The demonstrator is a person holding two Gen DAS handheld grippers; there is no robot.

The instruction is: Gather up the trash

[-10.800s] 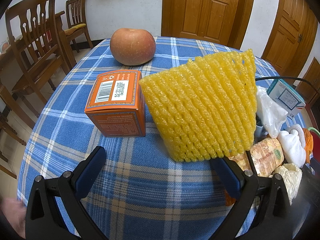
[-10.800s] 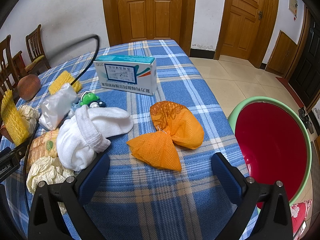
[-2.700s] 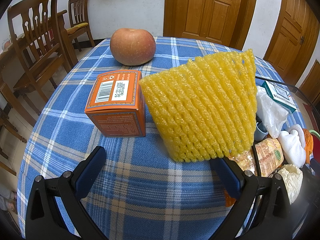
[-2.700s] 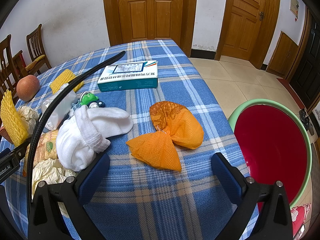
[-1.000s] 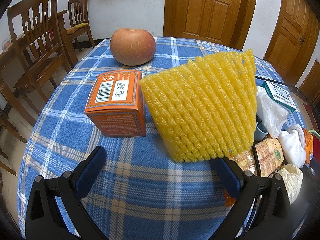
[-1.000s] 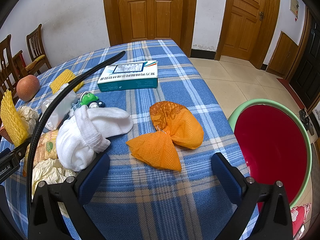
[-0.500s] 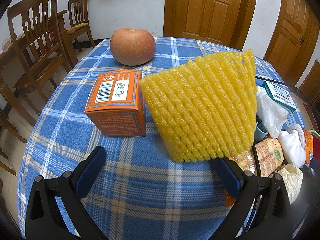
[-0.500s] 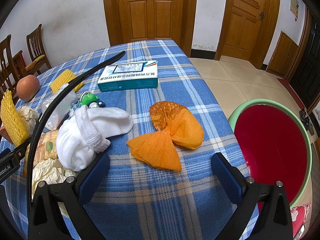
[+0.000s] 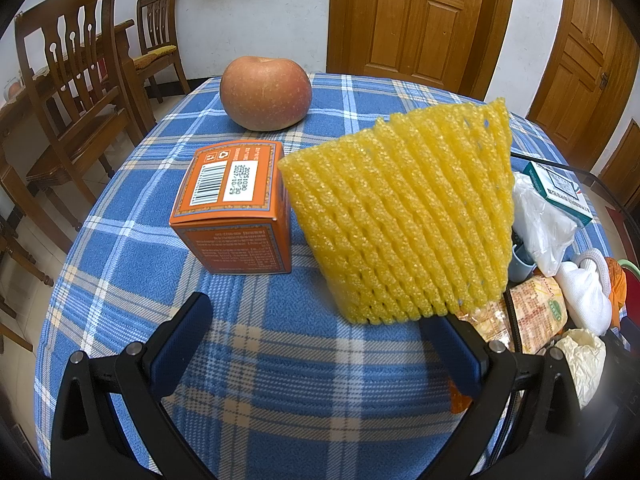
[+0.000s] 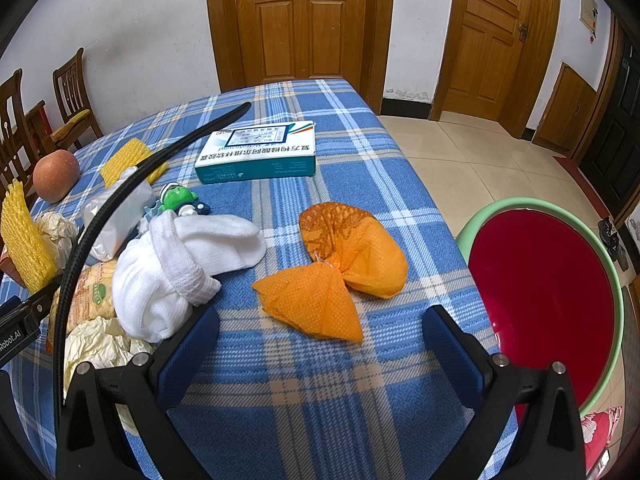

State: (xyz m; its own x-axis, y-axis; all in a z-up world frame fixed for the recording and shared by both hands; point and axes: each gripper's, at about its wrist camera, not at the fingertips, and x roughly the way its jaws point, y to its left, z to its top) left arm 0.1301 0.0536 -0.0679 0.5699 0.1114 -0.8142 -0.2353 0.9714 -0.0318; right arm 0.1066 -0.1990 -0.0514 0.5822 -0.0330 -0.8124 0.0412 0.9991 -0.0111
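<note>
Both grippers spread wide, empty. Right gripper (image 10: 320, 330) faces the orange wrapper (image 10: 334, 270), flat on the table (image 10: 280, 400); bin (image 10: 540, 300) just off the edge. Pinch the wrapper's twisted middle. Left gripper (image 9: 320, 334) faces the yellow foam net (image 9: 404, 216).

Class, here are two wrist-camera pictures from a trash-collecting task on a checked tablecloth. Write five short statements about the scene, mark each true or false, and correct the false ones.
1. Both tools are open and hold nothing. True: the left tool and the right tool each stand wide apart over bare cloth.
2. The apple rests on top of the orange box. False: it sits on the cloth beyond the box.
3. The yellow foam net stands upright beside the orange box. True.
4. The red basin sits on the table. False: it is off the table's edge, over the floor.
5. The teal and white box stands upright. False: it lies flat.
</note>
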